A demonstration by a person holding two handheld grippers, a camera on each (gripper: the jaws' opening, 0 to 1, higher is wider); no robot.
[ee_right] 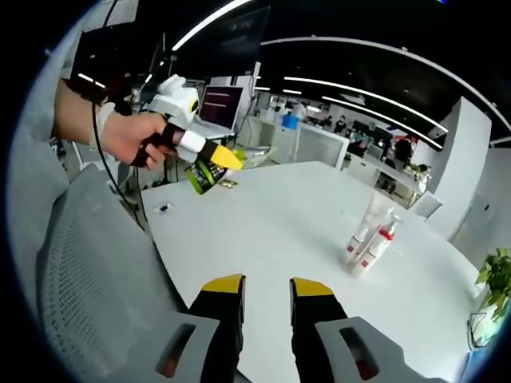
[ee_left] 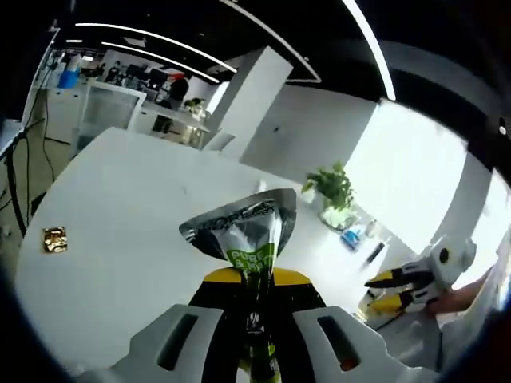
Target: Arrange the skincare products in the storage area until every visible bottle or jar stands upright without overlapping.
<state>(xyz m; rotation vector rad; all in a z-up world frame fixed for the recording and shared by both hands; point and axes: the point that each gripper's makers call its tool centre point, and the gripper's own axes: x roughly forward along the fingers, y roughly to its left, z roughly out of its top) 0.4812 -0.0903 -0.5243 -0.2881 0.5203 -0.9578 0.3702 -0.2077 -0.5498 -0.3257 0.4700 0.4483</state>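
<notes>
My left gripper [ee_left: 255, 319] is shut on a silver and green tube [ee_left: 243, 227], whose flat crimped end points away from the camera, above the white table [ee_left: 120, 199]. In the right gripper view a hand holds that left gripper [ee_right: 226, 156] at the upper left, with the tube [ee_right: 202, 175] hanging over the table's far corner. My right gripper [ee_right: 267, 287] stands open over the near table edge, nothing between its yellow-tipped jaws. It also enters the left gripper view at the right [ee_left: 381, 291]. A few white bottles with red labels [ee_right: 369, 238] stand upright together on the table.
A grey mesh chair [ee_right: 88, 271] sits close on the left. A potted plant [ee_left: 331, 187] and small items [ee_left: 353, 238] stand near the table's far edge. A small gold object [ee_left: 54, 238] lies near the left edge. Office desks fill the background.
</notes>
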